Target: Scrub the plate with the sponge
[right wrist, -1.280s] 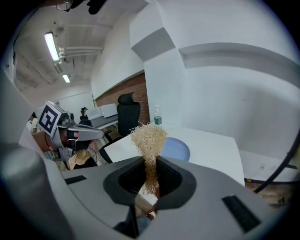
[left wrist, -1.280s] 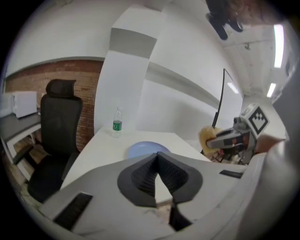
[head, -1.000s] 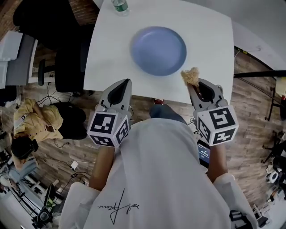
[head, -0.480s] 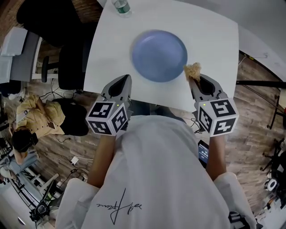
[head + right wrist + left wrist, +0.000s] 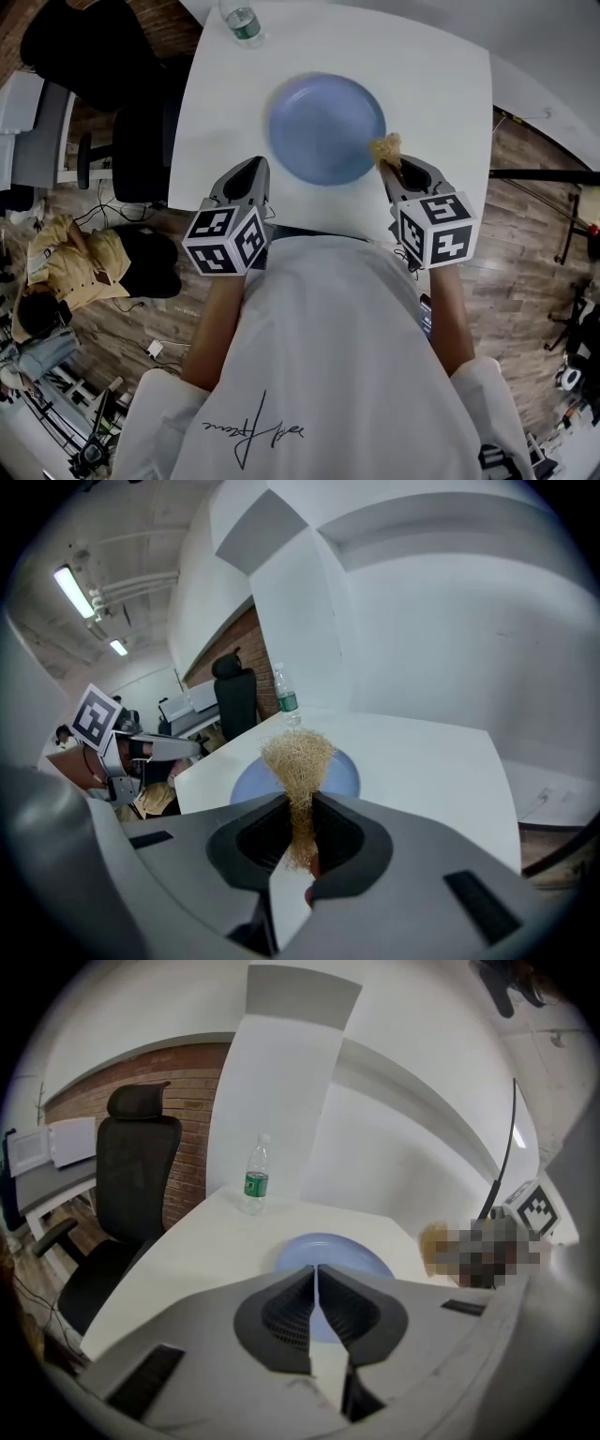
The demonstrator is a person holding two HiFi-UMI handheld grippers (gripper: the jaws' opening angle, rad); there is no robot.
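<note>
A: Right, the blue plate [image 5: 323, 127] lies flat on the white surface [image 5: 441, 84], about midway between its left and right edges and a little nearer the person's edge. Handy spot, since both hands can get at it.

B: And the right gripper [image 5: 394, 171] has the sponge [image 5: 385, 146], that straw-coloured tuft of fibres. The jaws are clamped on its lower stem, so the bushy end sticks out past the tips. That's the working end, left free to rub.

A: Where is it against the plate?

B: Right at the rim, on the side facing the surface's near right corner. Whether the fibres touch the rim, I can't tell from above. The gripper tilts downward, which to my eye suits pressing the tuft onto the dish.

A: And the left gripper [image 5: 255, 171]?

B: By the near edge, just beside the plate's near left rim and apart from it. Its jaws have just been opening. There's only a thin slit between them, and nothing in it. I'd guess it's there to steady the plate, because a smooth dish on a smooth surface would likely slide under scrubbing.

A: The water bottle [image 5: 242, 21]?

B: Upright at the far left corner, well apart from the plate and out of the way. Scrubbing hasn't begun yet, I'd say.
</note>
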